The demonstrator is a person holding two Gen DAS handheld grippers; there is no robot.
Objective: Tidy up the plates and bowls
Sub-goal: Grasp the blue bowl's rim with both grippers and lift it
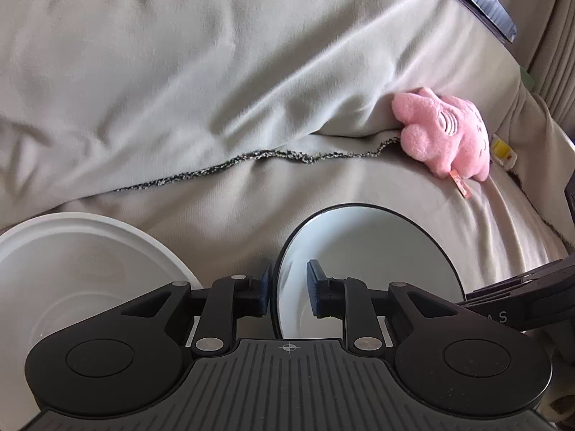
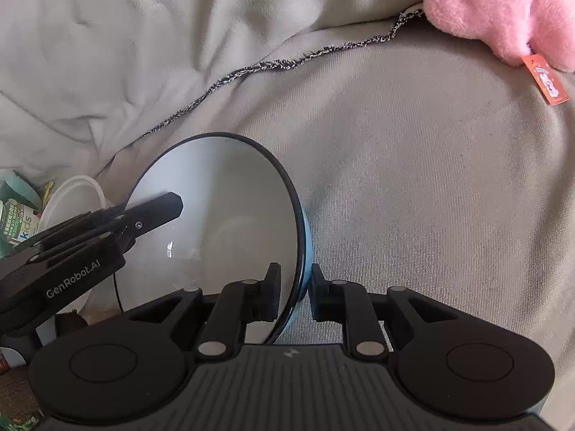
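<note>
We're working over a sofa draped in a grey throw blanket (image 1: pixel 179 72), its dark fringed edge running across both views, soft ground for crockery. Next biggest, the white bowl (image 1: pixel 72 269) sits low on the left in the left wrist view, apart from both tools. Then our main item: the blue-bodied bowl with the dark rim (image 2: pixel 222 197), pale inside, tilted up between us. Our left gripper (image 1: pixel 287 283) straddles its near rim, one pad inside, one outside, but there's daylight on both sides, so the jaws stand apart, not clamping. Our right gripper (image 2: pixel 294 287) brackets the opposite rim the same way; whether its pads actually pinch the wall, we can't tell. Smallest, a pink plush toy (image 2: pixel 503 10) lies at the blanket's edge, well clear. The risk, as we judge it: glossy ceramic caught only by a thin rim could slip or swing, and the cushion beneath would let it tip.
</note>
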